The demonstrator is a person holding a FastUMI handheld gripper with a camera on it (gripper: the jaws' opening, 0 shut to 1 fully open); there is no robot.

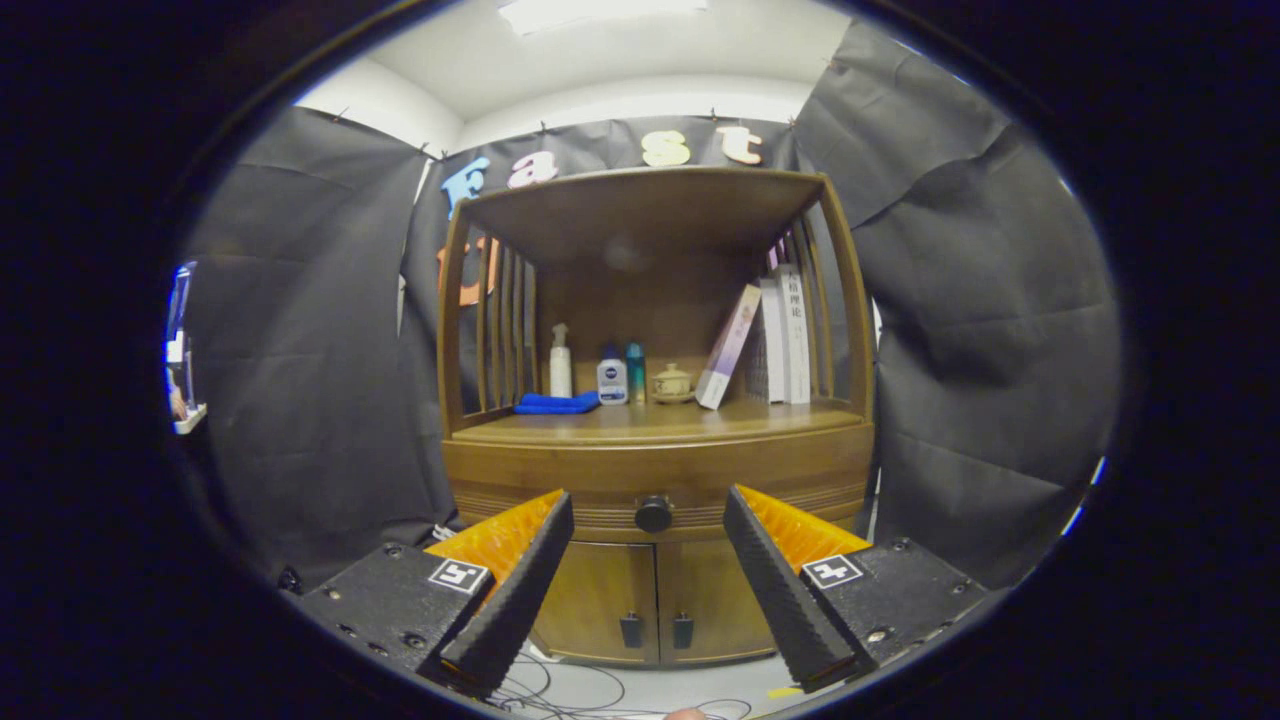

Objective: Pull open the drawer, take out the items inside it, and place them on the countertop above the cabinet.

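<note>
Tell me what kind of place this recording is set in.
Most likely a staged recording booth, not a real home: black cloth walls hang all round a lone wooden cabinet with books and bottles on its shelf, and loose cables lie on the floor. The open gripper faces the drawer knob.

A staged recording booth – black cloth walls (pixel 300 350) hung around one wooden cabinet (pixel 655 470) dressed like a home shelf with books (pixel 785 340), bottles (pixel 612 380) and loose cables (pixel 570 690) on the floor

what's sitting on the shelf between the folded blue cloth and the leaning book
In the gripper view, between the blue cloth and the leaning book stand a white pump bottle, a small white bottle, a teal bottle and a lidded cup.
</note>
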